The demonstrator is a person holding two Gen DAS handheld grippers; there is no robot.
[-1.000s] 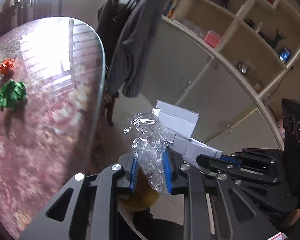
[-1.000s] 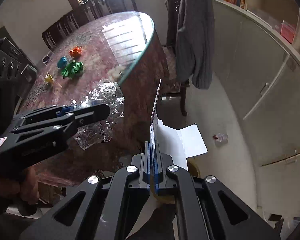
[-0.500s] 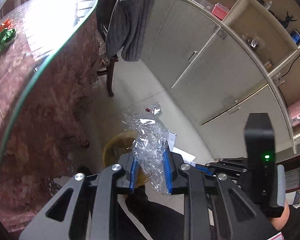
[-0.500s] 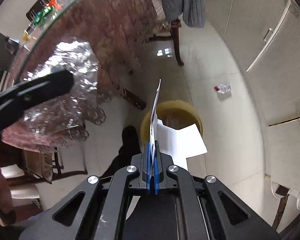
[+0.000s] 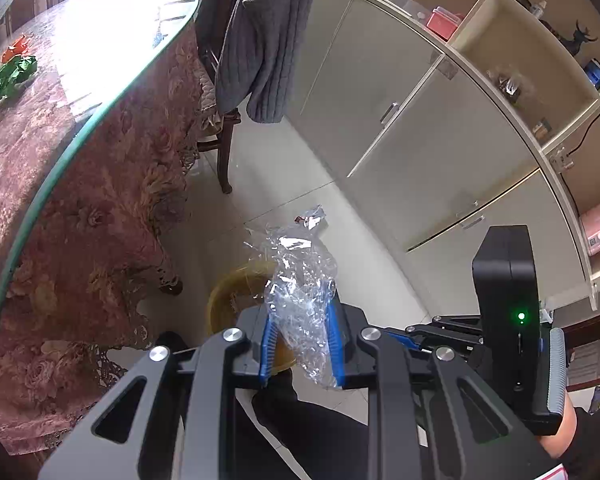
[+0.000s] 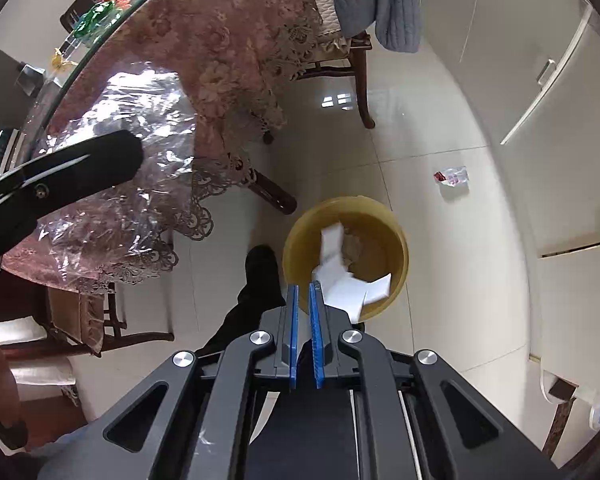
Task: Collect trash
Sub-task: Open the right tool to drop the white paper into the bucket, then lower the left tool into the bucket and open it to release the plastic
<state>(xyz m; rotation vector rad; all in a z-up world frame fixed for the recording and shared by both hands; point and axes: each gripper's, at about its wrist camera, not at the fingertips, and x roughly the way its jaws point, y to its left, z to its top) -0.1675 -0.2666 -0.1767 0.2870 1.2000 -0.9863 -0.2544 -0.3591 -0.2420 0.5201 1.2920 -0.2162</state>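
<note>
Yellow bin point(image 6: 400, 248) on open floor beside table edge point(image 6: 112, 36), right gripper point(image 6: 303, 300) above it opening, empty, paper point(image 6: 340, 276) now dropped inside, left gripper point(image 5: 300, 328) clamping plastic wrap point(image 5: 300, 280), both lowered since earlier

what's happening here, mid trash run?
A person with a gripper in each hand is clearing trash into the yellow bin on the floor. The right gripper is opening, with nothing between its jaws; the white paper lies in the bin. The left gripper grips crumpled clear plastic wrap above the bin. A small wrapper lies on the floor, and coloured scraps sit on the table.
</note>
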